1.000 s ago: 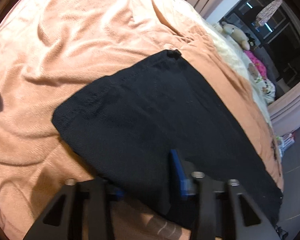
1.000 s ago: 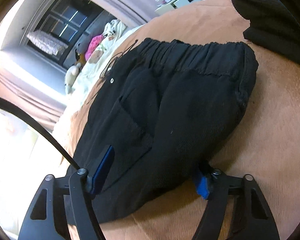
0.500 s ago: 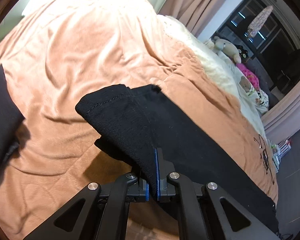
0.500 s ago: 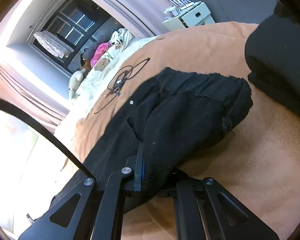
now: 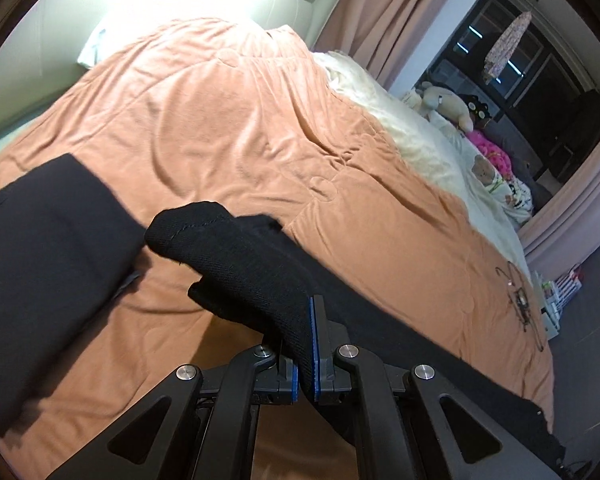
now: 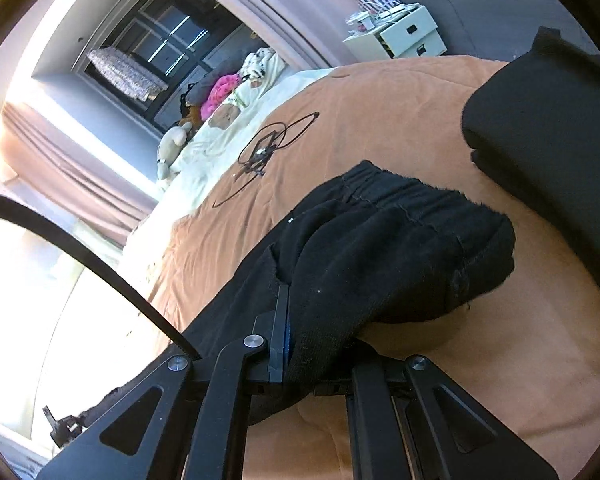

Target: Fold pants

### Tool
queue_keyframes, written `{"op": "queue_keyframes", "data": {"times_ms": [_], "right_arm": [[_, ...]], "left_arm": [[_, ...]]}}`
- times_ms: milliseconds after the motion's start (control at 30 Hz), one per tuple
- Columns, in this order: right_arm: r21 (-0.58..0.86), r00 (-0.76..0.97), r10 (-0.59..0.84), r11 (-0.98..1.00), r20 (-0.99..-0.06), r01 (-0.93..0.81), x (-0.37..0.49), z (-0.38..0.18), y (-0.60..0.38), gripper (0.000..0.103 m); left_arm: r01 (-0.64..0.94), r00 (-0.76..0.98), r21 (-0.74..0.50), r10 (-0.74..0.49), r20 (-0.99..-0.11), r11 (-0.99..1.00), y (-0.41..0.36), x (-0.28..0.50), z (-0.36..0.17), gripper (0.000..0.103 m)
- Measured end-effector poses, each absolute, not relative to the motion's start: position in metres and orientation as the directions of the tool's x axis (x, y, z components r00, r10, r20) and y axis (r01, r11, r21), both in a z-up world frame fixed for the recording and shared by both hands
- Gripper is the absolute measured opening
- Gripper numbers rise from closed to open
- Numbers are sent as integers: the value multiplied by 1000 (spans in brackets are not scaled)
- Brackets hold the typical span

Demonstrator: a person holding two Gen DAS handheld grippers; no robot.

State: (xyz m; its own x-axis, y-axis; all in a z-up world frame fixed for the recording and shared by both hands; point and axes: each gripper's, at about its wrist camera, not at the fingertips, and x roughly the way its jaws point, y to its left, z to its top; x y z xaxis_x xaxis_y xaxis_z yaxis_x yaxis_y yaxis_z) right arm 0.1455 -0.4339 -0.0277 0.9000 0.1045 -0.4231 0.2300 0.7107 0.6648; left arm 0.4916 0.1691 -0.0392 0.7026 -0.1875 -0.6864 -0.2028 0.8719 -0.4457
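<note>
Black pants (image 5: 256, 276) lie along an orange bed cover (image 5: 228, 128). My left gripper (image 5: 307, 344) is shut on the leg-hem end of the pants, which is lifted off the cover and droops over the blue pads. In the right wrist view the elastic waistband end of the pants (image 6: 400, 256) is raised too, with my right gripper (image 6: 300, 340) shut on the fabric just below the waist. The right finger is hidden under the cloth. The rest of the pants trails down the bed between the two ends.
Another dark folded garment (image 5: 48, 272) lies on the cover at the left, seen also as a dark garment (image 6: 548, 152) at the right. A black cable (image 6: 268, 148) lies on the cover. Soft toys (image 5: 448, 104) and a cream blanket (image 5: 412, 136) line the far edge; a white drawer unit (image 6: 400, 32) stands beyond.
Both grippers went from open around the pants to shut on the fabric, then rose, lifting the hem end and the waistband end off the cover.
</note>
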Motion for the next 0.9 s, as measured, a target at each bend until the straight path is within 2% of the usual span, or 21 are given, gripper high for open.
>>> {"op": "queue_keyframes", "data": {"times_ms": [300, 533, 900], "right_arm": [[668, 890, 143, 714, -432, 210, 103, -21, -440, 3], [656, 883, 170, 732, -437, 184, 84, -13, -443, 3], [628, 848, 152, 739, -508, 244, 99, -58, -448, 3]], "left_arm": [[-205, 708, -434, -173, -684, 877, 191, 423, -18, 5], [-220, 697, -420, -160, -699, 880, 206, 388, -28, 5], [-296, 627, -438, -174, -760, 849, 220, 380, -131, 5]]}}
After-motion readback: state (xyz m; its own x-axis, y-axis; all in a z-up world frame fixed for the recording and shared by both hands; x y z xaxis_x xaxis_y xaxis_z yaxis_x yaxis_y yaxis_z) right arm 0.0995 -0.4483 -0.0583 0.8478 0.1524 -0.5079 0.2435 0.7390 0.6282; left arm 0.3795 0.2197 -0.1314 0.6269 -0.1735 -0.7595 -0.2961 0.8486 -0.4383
